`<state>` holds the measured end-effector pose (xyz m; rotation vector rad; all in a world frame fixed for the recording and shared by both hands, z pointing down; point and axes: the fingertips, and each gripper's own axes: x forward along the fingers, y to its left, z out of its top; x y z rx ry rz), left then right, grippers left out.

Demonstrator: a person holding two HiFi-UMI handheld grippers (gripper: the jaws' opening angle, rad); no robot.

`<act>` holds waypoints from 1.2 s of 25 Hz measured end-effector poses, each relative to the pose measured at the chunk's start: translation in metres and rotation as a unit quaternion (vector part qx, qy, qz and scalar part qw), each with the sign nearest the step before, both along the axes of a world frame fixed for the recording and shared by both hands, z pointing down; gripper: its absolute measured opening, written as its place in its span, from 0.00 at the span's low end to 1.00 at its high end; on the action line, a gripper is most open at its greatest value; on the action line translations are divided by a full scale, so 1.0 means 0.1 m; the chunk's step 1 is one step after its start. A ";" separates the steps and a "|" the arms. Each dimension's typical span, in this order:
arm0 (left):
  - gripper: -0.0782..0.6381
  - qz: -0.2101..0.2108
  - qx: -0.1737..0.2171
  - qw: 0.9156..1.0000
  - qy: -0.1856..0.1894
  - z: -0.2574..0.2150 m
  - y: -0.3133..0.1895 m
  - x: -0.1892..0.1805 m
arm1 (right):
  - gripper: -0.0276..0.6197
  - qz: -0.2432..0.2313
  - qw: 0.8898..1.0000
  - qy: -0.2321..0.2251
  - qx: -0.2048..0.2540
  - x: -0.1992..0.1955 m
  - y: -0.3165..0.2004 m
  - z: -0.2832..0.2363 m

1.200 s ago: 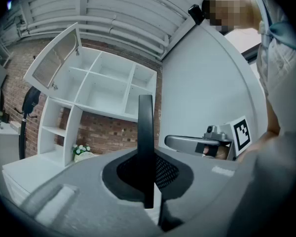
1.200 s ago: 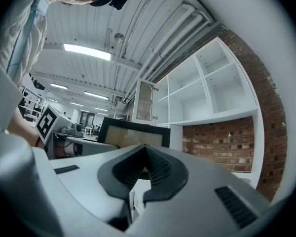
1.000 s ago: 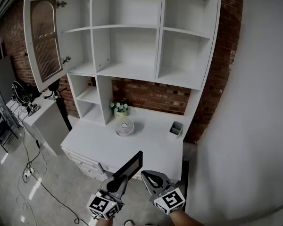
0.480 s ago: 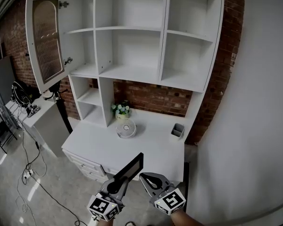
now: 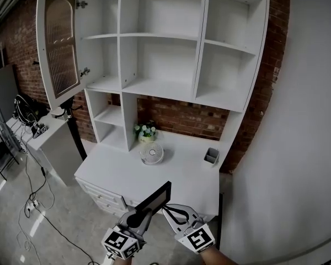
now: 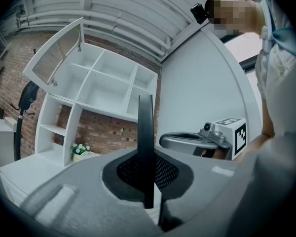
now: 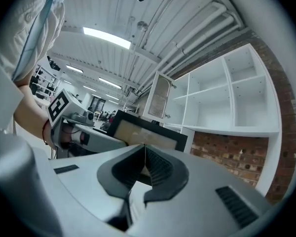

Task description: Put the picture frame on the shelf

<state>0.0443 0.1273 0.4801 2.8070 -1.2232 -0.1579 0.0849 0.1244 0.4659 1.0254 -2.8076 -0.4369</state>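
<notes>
A black picture frame (image 5: 155, 196) stands edge-up in my left gripper (image 5: 139, 213), which is shut on its lower edge; in the left gripper view the frame (image 6: 145, 142) rises straight out of the jaws. My right gripper (image 5: 169, 209) hangs just right of the frame. Its jaws are starting to open, tips still together, with nothing between them. The right gripper view shows the frame (image 7: 149, 132) just beyond its tips (image 7: 145, 150). Both grippers are low, in front of the desk (image 5: 121, 175). The white shelf unit (image 5: 165, 88) above it has bare compartments.
On the desk stand a small round fan (image 5: 152, 154), a pot of flowers (image 5: 146, 132) and a grey pen cup (image 5: 211, 157). A glazed cabinet door (image 5: 60, 46) hangs open at upper left. A side table (image 5: 51, 132) with cables is at left, a white wall (image 5: 298, 148) at right.
The head view has shifted, so the shelf unit and desk sit further right. The right gripper has drawn closer to the frame. The left gripper still holds the frame.
</notes>
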 end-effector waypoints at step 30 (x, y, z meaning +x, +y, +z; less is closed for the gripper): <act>0.13 0.096 -0.024 0.995 -0.011 -0.19 -1.45 -0.17 | 0.18 0.056 0.955 0.236 0.172 -0.25 -1.40 -0.34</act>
